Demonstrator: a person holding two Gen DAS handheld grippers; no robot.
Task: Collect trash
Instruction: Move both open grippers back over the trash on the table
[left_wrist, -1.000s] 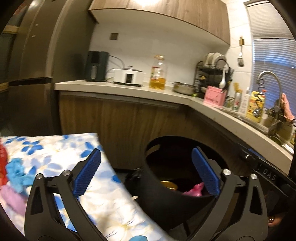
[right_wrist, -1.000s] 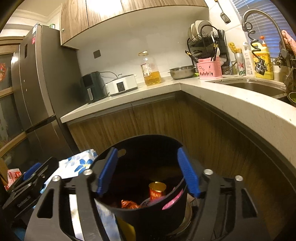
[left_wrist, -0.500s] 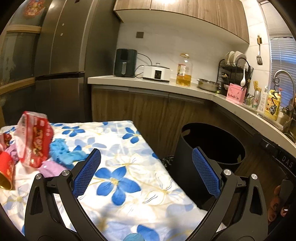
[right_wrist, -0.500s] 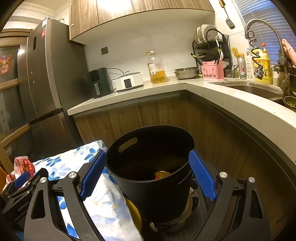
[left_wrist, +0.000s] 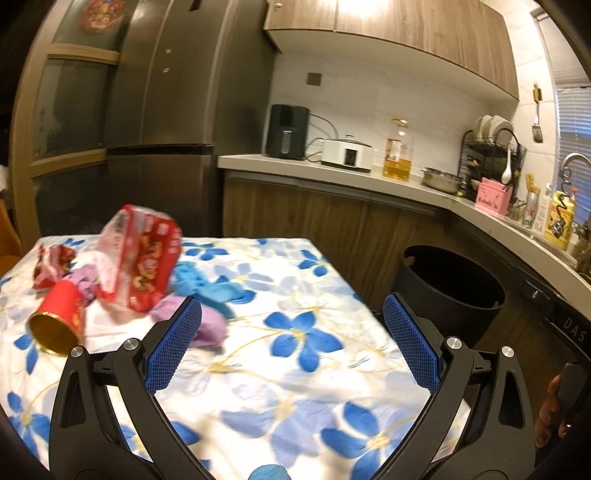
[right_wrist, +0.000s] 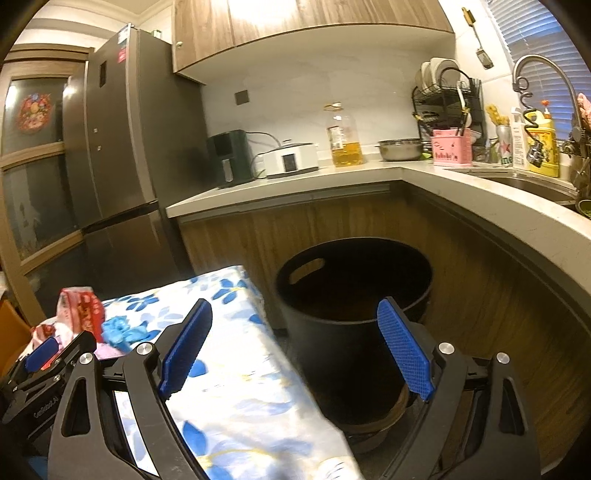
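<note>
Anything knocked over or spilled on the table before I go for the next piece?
The red cup lies tipped on its side, gold mouth facing the table's near edge, beside the red snack bag and the crumpled blue and purple scraps. No spill shows. Both grippers are open and empty.

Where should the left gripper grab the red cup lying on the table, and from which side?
Pinch the red cup across its body, likely from above: it lies on its side, gold mouth toward the camera, round wall exposed. The left gripper is open and empty.

Floral-clothed table (left_wrist: 295, 369) bears red cup (left_wrist: 59, 314), snack bag (left_wrist: 144, 258), wrappers (left_wrist: 207, 288).
</note>
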